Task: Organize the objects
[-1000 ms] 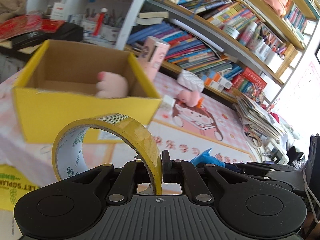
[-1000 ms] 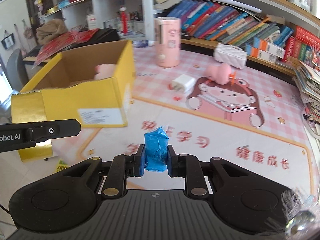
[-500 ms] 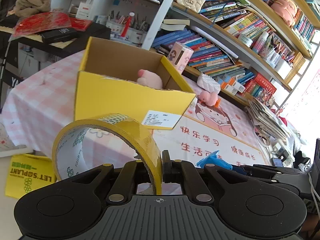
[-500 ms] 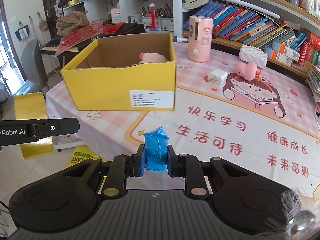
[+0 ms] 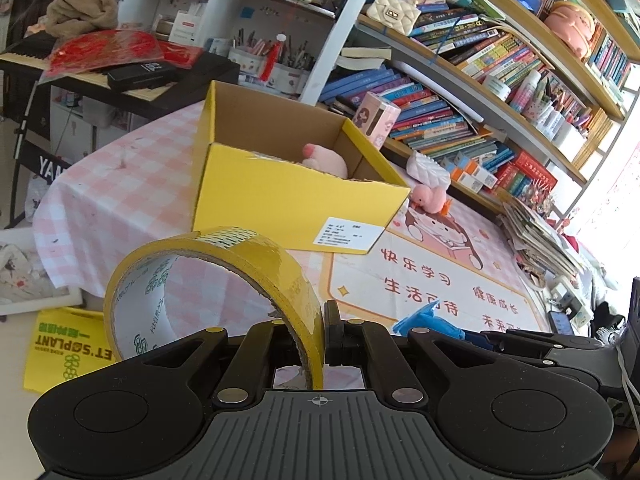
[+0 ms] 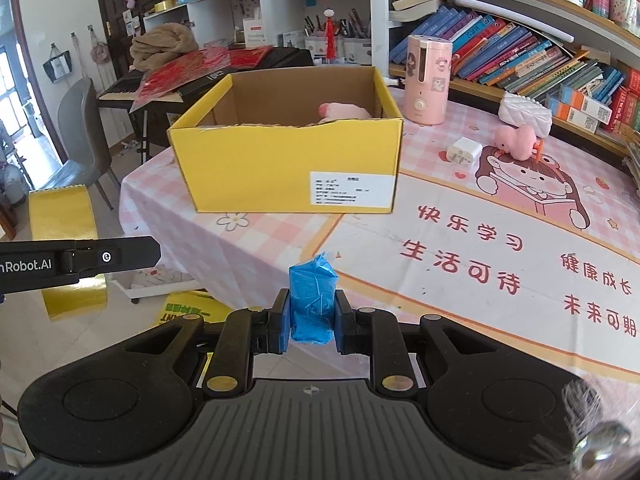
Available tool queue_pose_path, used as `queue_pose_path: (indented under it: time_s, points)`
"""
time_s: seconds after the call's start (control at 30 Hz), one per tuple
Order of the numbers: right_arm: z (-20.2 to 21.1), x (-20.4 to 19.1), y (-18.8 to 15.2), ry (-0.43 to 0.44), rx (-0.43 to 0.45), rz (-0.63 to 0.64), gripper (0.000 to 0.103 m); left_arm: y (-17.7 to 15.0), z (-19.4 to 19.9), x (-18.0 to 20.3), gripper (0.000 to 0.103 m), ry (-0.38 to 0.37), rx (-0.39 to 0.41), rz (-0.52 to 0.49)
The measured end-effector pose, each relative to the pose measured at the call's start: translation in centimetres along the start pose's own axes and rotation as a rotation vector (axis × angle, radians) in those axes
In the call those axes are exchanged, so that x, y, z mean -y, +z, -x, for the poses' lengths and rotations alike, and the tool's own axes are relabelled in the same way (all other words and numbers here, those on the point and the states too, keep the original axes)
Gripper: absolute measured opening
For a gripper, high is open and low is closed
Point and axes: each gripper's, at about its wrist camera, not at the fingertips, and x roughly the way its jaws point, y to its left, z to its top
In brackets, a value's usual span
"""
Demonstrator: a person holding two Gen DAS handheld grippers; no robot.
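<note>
Left gripper (image 5: 316, 340) pinching tape (image 5: 224, 276) by the roll's wall, one finger inside the ring, one outside; roll upright, tilted slightly, off the table edge, well short of box (image 5: 280, 200). Right gripper (image 6: 312, 320) clamped on blue packet (image 6: 313, 300), packet upright between the pads, over the table's near edge, in front of box (image 6: 288, 168).

Box open-topped, yellow, white label on front face, on table (image 6: 460, 240). Pink plush (image 6: 344, 112) inside box, toward back right corner. Pink cylinder (image 6: 428, 80) just behind box's right rear corner. White charger (image 6: 464, 151) right of box, near. Pink toy (image 6: 516, 142) further right of box, beyond charger. White pouch (image 6: 526, 114) right of box, behind pink toy, touching or nearly so; cannot tell which.

Left gripper with tape (image 6: 66, 248) visible in right view, well left of box, off the table.
</note>
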Motion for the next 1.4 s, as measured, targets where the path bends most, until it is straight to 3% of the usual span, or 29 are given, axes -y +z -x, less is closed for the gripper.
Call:
queue_pose_path:
  time_s: [0.83,1.1,1.4]
  points:
    - [-0.2,-1.5,0.1,-0.015,-0.019,0.016,0.019,0.3,0.9,-1.0,0.004,-0.027,0.023,0.016]
    - [-0.6,-1.0,1.9,-0.017,0.025,0.036,0.019,3.2,0.6,-0.6,0.004,-0.033,0.075,-0.006]
    - [-2.2,0.4,6.8,-0.001,0.1,0.042,0.019,8.1,-1.3,0.1,0.005,-0.022,0.16,-0.045]
